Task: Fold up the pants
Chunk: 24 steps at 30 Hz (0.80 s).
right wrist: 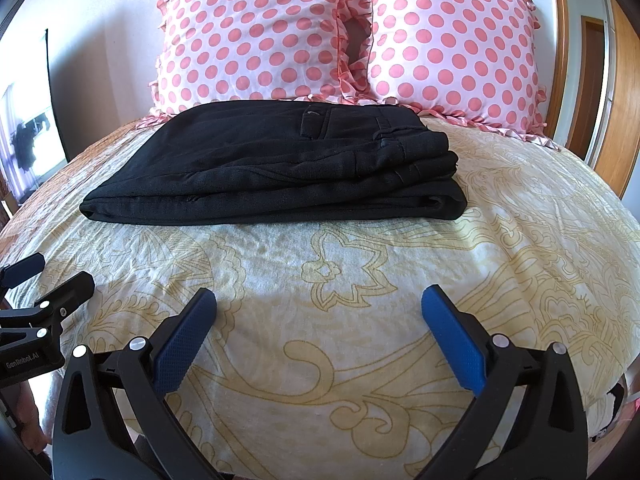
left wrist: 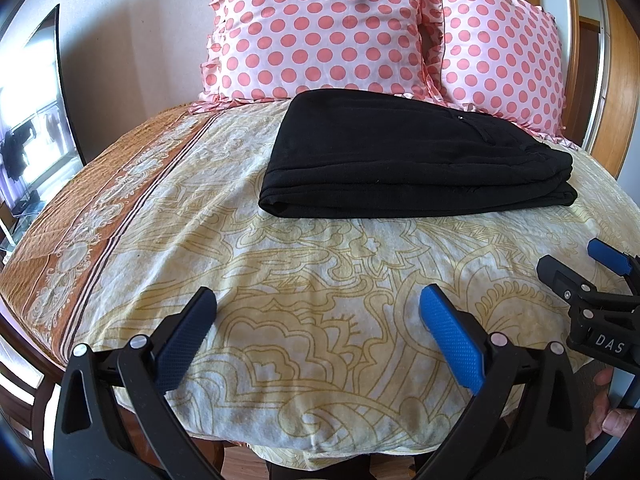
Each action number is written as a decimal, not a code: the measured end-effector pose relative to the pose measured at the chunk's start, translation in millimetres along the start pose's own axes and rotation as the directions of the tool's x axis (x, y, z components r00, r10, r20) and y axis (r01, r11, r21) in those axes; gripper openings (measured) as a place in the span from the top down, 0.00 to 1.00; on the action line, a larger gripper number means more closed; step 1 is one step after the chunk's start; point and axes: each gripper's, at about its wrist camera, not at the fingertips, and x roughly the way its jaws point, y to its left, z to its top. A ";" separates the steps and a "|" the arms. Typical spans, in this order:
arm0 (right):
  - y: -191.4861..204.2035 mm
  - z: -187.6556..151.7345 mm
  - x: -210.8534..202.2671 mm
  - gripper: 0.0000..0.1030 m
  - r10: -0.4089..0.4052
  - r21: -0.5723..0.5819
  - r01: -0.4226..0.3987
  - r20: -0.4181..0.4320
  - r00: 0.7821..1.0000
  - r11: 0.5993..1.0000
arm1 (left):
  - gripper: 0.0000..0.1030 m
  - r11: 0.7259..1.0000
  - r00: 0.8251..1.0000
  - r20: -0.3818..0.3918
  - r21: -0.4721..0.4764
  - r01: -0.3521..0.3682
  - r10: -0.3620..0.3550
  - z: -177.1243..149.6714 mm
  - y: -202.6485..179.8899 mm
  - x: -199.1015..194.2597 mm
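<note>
The black pants (left wrist: 412,156) lie folded in a flat stack on the bed, just in front of the pillows; they also show in the right wrist view (right wrist: 280,164), waistband and pocket to the right. My left gripper (left wrist: 318,300) is open and empty, held over the sheet well short of the pants. My right gripper (right wrist: 320,300) is open and empty too, at the same distance from the pants. The right gripper shows at the right edge of the left wrist view (left wrist: 592,276), and the left gripper shows at the left edge of the right wrist view (right wrist: 36,284).
A cream patterned bedsheet (left wrist: 280,280) with an orange border (left wrist: 92,216) covers the bed. Two pink polka-dot pillows (left wrist: 316,28) (left wrist: 500,60) lean at the head. A window (left wrist: 28,120) is at left and a wooden door frame (right wrist: 616,92) at right.
</note>
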 end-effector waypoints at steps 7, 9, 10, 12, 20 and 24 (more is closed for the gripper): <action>0.2 -0.2 0.2 0.01 -0.001 0.001 0.001 0.001 1.000 1.000 | 0.02 1.000 1.000 -0.001 0.001 0.002 -0.002 1.9 -0.9 -0.8; 0.3 -0.4 0.1 0.01 -0.001 0.000 0.001 0.000 1.000 1.000 | 0.02 1.000 1.000 0.000 0.003 0.004 -0.004 2.9 -0.6 0.1; 0.3 -0.6 0.0 0.01 -0.001 0.000 0.001 0.000 1.000 1.000 | 0.02 1.000 1.000 0.000 0.003 0.006 -0.006 3.8 -0.2 0.9; 0.4 -0.4 0.2 0.01 -0.001 0.001 0.001 0.000 1.000 1.000 | 0.02 1.000 1.000 0.002 0.002 0.004 -0.004 4.5 -0.7 1.2; 0.6 -0.7 0.2 0.01 -0.002 0.001 0.002 0.001 1.000 1.000 | 0.02 1.000 1.000 0.000 0.002 0.004 -0.004 3.8 -0.8 1.3; 0.6 -0.2 0.6 0.01 -0.002 0.002 0.002 0.001 1.000 1.000 | 0.02 1.000 1.000 -0.012 0.001 0.003 -0.003 4.9 -2.5 1.7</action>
